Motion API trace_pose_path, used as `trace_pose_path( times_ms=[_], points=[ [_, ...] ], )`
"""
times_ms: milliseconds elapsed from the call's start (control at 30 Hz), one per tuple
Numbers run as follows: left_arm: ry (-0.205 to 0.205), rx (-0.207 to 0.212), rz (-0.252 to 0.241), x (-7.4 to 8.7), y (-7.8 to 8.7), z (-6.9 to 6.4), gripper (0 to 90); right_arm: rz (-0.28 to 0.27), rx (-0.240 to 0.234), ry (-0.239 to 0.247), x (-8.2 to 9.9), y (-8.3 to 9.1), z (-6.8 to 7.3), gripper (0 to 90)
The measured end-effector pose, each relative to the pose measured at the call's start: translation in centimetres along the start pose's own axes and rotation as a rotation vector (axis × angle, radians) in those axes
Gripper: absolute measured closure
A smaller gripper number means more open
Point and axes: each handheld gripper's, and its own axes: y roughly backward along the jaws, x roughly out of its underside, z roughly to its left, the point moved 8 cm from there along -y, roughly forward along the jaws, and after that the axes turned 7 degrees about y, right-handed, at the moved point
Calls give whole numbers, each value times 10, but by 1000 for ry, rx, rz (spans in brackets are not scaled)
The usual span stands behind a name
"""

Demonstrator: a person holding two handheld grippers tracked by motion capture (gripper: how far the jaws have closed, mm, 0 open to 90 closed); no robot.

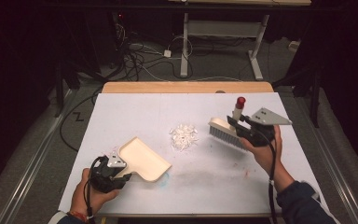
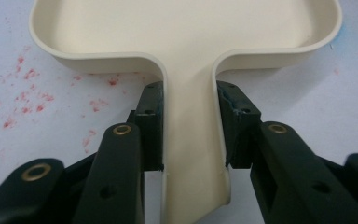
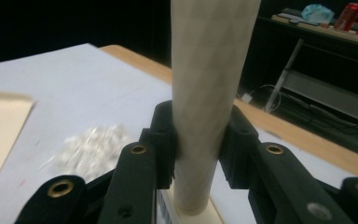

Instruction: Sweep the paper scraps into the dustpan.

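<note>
The left gripper (image 2: 186,135) has its fingers (image 2: 151,121) clamped on the narrow handle of a cream dustpan (image 2: 186,37), one pad pressed against each side of the handle, just below where it widens into the tray. In the high view that gripper (image 1: 109,170) sits near the front left of the white surface (image 1: 121,112), and the dustpan (image 1: 144,158) lies flat on it with its open mouth turned toward the middle. The right gripper (image 3: 198,140) holds the pale round handle of a brush (image 3: 209,84) between its fingers (image 3: 165,135), the handle standing upright between them and running out of the top of the right gripper view. From above, this gripper (image 1: 249,130) is at the right side of the surface, and the brush (image 1: 223,130) has its grey bristles pointing down and its red-tipped handle end rising behind the gripper; whether the bristles touch the surface is hard to tell from this angle. A small heap of white scraps (image 1: 183,136) lies between the dustpan and the brush, apart from both. Faint red specks (image 2: 23,93) mark the surface beside the dustpan in the left gripper view.
</note>
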Motion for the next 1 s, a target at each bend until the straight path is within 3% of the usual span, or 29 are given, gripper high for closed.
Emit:
trace_pose_path(
  times_ms=[233, 400, 533, 633, 1000],
  points=[
    [-20, 11, 3, -1, -4, -5, 637, 41, 73, 8, -23, -61, -9, 704],
    [-32, 16, 10, 0, -8, -7, 637, 71, 121, -14, -22, -100, -9, 704],
    [-36, 17, 16, -1, -11, -8, 636, 70, 138, -17, -21, -118, -2, 705],
    [-42, 18, 22, -1, -12, -9, 636, 45, 123, -57, -19, -122, 6, 706],
    [-50, 11, 34, -6, -19, -17, 636, 20, -6, -52, -27, -116, 64, 700]
  ],
)
